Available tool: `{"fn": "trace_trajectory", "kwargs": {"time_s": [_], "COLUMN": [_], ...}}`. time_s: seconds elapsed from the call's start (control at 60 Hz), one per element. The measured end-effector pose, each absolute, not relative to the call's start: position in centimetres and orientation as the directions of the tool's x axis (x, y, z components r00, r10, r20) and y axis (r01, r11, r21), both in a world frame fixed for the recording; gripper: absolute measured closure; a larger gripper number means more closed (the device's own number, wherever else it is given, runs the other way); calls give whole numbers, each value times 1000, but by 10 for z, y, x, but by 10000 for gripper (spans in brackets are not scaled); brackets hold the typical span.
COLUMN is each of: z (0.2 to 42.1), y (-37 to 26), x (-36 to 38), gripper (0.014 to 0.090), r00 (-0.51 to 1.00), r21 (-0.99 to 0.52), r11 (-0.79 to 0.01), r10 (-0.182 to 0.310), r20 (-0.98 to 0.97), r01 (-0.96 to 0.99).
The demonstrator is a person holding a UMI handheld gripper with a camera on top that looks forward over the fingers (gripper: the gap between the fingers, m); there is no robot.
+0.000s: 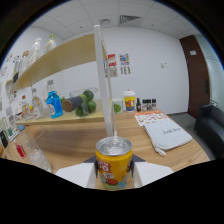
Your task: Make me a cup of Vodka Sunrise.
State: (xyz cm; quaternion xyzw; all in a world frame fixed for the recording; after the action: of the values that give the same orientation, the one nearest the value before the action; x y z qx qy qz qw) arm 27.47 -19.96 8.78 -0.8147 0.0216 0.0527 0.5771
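The gripper [114, 175] pinches an unopened yellow juice can [114, 162] above the wooden table [90, 137], an empty glass [35, 152] standing nearby. Nothing looks poured yet: opening the can and mixing the drink still lie ahead.

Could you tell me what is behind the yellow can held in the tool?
Behind the yellow can in the tool: wooden counter, white post, white bag. The counter directly behind it is hidden.

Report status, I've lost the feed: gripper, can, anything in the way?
Gripper shut on yellow juice can, held upright, top unopened. Clear glass on the wooden counter, beside the fingers. Nothing blocking ahead.
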Motion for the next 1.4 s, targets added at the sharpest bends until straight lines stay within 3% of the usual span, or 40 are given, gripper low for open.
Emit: {"fn": "trace_trajectory", "kwargs": {"time_s": [0.25, 0.717, 0.8, 0.917, 1.017, 1.15, 1.25, 1.4], "z": [43, 35, 35, 57, 95, 155, 185, 193], "y": [-204, -225, -226, -233, -245, -264, -277, -291], "x": [272, 276, 279, 287, 284, 258, 218, 148], "gripper": [529, 509, 460, 181, 191, 193, 195, 188], "r00": [996, 999, 998, 994, 989, 986, 989, 995], "r21": [-896, -882, -873, -876, -892, -922, -932, -932], "r11": [-438, -469, -486, -481, -449, -388, -362, -360], "r10": [19, -34, -57, -109, -147, -161, -140, -98], "r20": [-86, -29, -9, 28, 30, 41, 46, -2], "r01": [-69, -41, -36, -28, -40, -25, -7, -37]}}
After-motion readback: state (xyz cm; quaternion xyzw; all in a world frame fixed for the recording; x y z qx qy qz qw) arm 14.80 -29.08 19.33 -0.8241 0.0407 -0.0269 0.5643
